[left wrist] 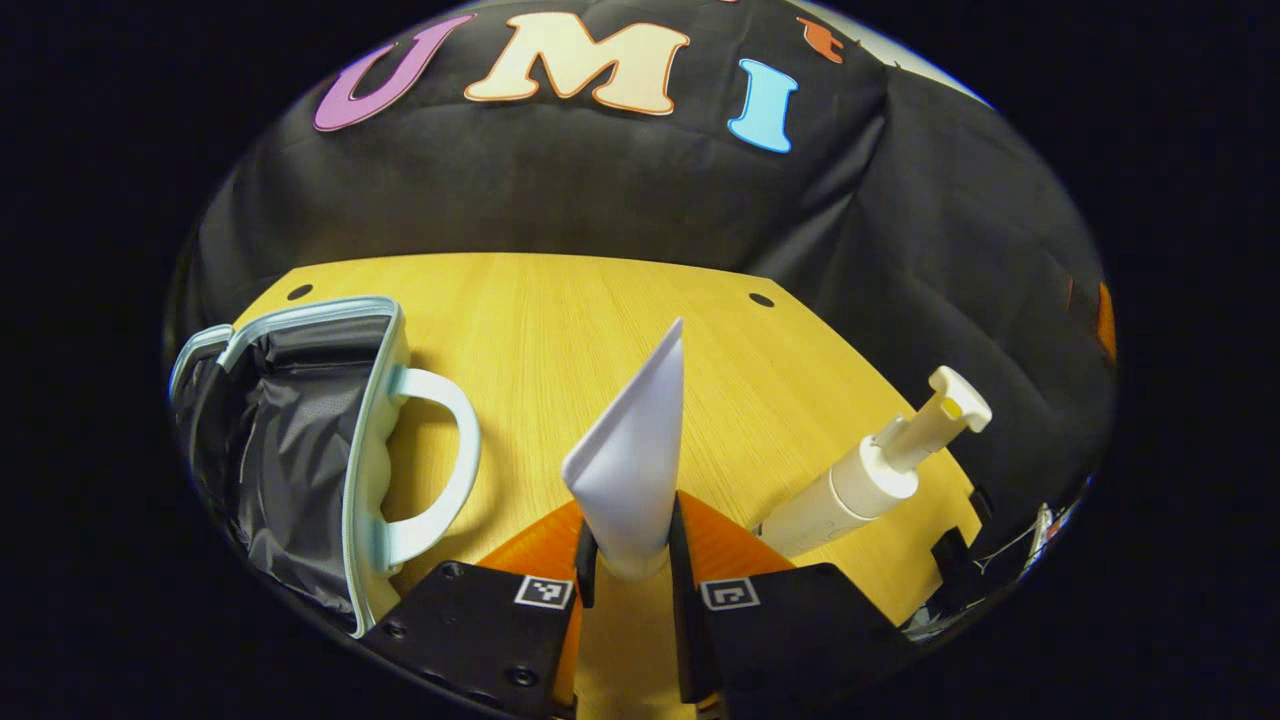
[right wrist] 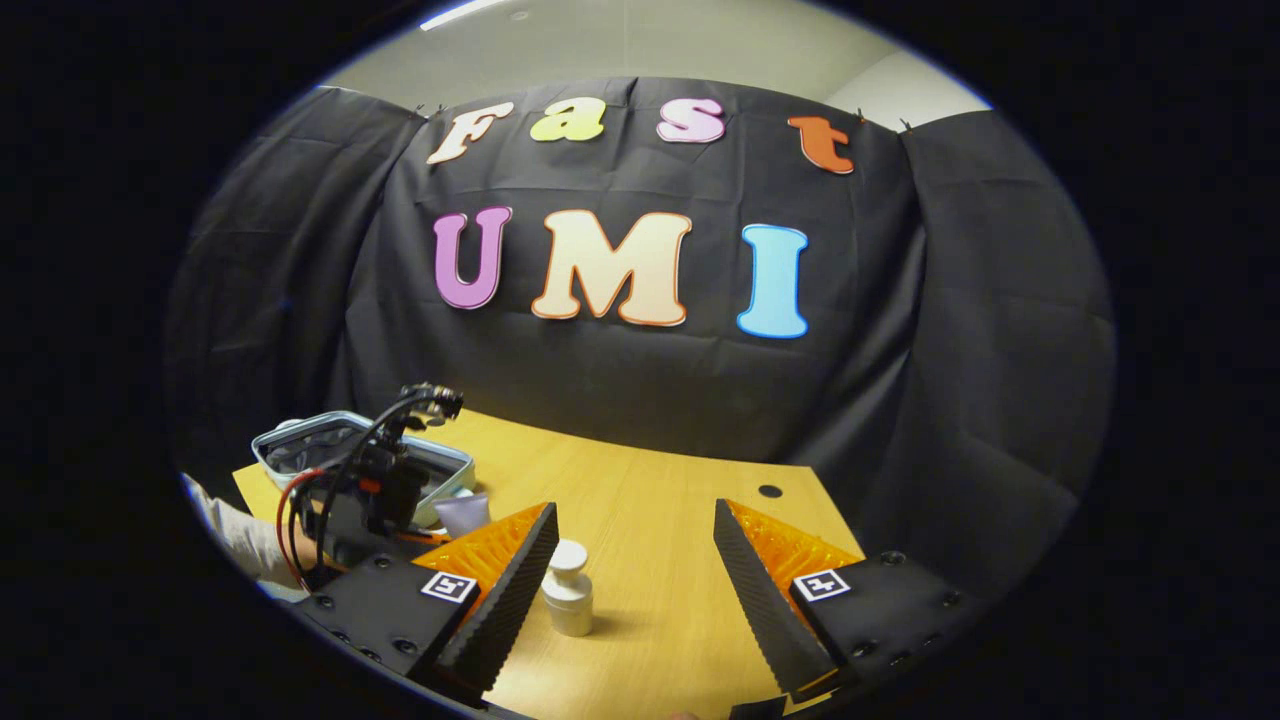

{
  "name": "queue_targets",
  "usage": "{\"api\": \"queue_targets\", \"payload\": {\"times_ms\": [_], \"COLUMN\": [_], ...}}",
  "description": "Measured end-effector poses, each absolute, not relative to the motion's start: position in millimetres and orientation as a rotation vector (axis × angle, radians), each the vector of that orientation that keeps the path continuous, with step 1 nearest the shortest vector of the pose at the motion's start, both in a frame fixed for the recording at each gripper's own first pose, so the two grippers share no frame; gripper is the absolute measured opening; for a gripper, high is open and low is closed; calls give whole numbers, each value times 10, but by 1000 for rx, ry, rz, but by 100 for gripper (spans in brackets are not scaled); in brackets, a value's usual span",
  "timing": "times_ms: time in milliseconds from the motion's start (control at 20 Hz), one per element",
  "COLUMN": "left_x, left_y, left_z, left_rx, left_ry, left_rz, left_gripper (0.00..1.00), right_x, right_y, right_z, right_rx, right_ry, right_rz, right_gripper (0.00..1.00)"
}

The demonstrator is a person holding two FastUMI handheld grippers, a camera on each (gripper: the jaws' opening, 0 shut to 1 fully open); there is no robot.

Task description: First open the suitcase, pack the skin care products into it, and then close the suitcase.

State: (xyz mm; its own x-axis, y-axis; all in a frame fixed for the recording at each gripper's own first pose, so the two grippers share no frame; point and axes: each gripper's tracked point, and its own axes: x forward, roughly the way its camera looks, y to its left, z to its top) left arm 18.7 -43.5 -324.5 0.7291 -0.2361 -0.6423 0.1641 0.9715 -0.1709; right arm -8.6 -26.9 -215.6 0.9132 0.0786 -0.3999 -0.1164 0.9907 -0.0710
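The suitcase lies open on the table, and its dark inside looks bare. Right of the suitcase, the left gripper squeezes a white tube. A pump bottle stands farther right. The right gripper is spread wide around that bottle, not touching it.

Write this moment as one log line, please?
suitcase: open | left claw: shut on tube | right claw: open, above pump bottle on table
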Motion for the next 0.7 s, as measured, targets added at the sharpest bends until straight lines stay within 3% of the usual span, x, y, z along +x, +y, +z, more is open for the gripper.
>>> {"api": "queue_targets", "payload": {"times_ms": [150, 500, 700], "left_x": [238, 237, 89], "left_y": [-424, -314, -172], "left_z": [-3068, -2395, -2121], "left_rx": [-103, -103, -64], "left_ry": [695, 631, 598], "left_rz": [-241, -248, -235], "left_gripper": [27, 30, 27], "right_x": [-170, -237, -216], "right_y": [-203, 53, 151], "right_z": [-2501, -3330, -3917], "right_rx": [-109, -92, -78], "right_ry": [462, 583, 665], "right_rz": [122, 176, 193], "right_gripper": [100, 99, 99]}}
